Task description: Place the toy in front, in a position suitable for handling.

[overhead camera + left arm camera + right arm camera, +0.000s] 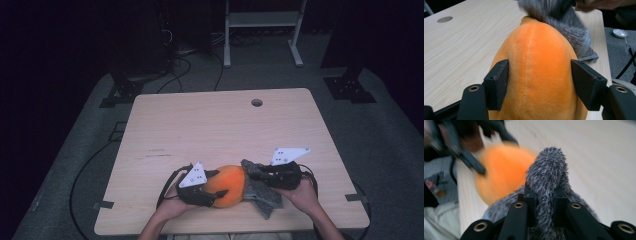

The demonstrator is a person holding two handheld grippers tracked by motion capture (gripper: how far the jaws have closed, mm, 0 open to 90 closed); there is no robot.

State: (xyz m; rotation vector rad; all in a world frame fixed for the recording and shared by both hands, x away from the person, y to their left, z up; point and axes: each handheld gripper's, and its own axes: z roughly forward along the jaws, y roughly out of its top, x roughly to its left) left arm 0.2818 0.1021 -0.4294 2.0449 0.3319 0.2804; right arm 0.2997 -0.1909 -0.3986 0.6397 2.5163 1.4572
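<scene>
An orange plush toy [231, 185] lies near the table's front edge. My left gripper [217, 183] holds it from the left. In the left gripper view the two jaws press on either side of the orange plush toy [536, 62], so the left gripper [541, 86] is shut on it. A grey fuzzy cloth [262, 194] lies against the toy's right side. My right gripper [254, 174] is shut on a raised fold of it. In the right gripper view that grey fuzzy cloth [547, 172] stands up between the jaws of the right gripper [545, 195], with the orange toy [504, 173] blurred behind.
The wooden table [210, 125] has a round cable hole [256, 102] near its far edge. On the floor behind it are cables [175, 65], a white frame [262, 20] and black stand bases [350, 85]. A small round white object [620, 32] lies on the floor beside the table.
</scene>
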